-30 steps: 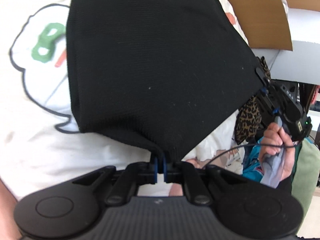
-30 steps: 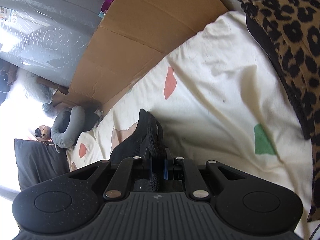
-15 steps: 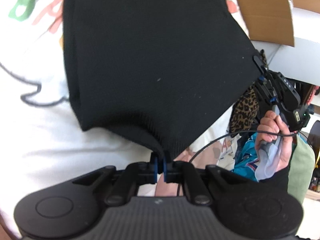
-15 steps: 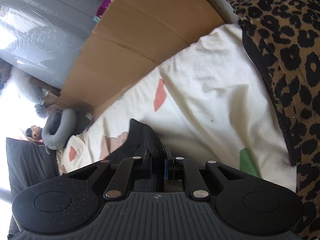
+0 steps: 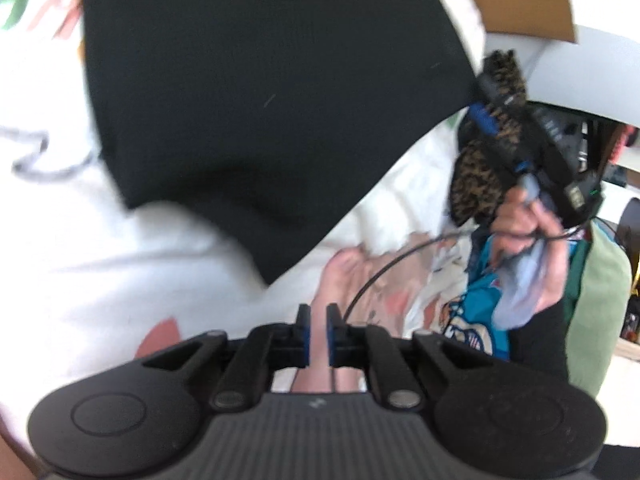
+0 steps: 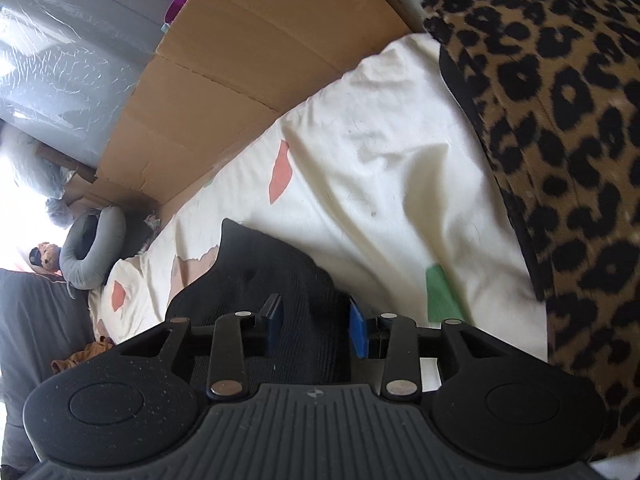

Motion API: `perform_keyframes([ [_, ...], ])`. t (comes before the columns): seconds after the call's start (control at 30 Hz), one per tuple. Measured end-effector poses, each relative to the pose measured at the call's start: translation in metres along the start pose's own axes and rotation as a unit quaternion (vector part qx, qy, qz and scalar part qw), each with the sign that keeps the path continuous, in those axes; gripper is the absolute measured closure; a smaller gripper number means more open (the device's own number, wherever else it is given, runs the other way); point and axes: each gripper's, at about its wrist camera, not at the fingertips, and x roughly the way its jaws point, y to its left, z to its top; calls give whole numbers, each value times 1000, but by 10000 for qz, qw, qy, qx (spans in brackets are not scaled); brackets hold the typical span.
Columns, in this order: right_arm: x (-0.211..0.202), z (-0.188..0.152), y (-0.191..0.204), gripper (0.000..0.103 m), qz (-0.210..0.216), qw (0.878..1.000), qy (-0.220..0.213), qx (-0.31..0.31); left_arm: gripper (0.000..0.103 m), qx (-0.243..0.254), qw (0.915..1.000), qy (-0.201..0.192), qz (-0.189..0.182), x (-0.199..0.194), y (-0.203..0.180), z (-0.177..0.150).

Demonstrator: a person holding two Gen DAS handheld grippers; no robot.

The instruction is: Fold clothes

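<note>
both grippers, left (image 5: 318, 330) and right (image 6: 316, 330), gape empty beside the black garment (image 5: 260, 80) on the sheet (image 6: 380, 168).

The garment (image 5: 272, 92) lies on the bed (image 5: 132, 264); a cardboard box (image 6: 256, 64) stands beyond, a patterned cloth (image 6: 568, 152) to the right.

You've got one black garment (image 5: 260, 92), one leopard-print piece (image 6: 560, 140) and one printed white sheet (image 6: 380, 168) on the bed. Two grippers: left (image 5: 318, 330), right (image 6: 316, 326). One cardboard box (image 6: 260, 52), one grey neck pillow (image 6: 94, 248).
</note>
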Motion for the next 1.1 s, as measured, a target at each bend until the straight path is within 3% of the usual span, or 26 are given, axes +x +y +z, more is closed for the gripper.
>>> perform_keyframes([
  [0.17,-6,-14,-5,65,35,9999,89,138,84,655,9967,-459,111,-20,-34,17],
  [0.37,-6,-30,-4,65,129,9995,220,210,78,1345,9845,-1043,431,-40,-61,52],
  [0.7,-5,-46,0,65,78,9992,350,157,75,2349,9410,-2132,1180,-77,-95,108],
  [0.9,-1,-53,-1,59,-12,9990,400,174,70,2748,9194,-2408,1459,-82,-101,138],
  [1.1,8,-57,0,59,-66,9986,490,179,70,3042,9050,-2554,1526,-75,-98,158],
])
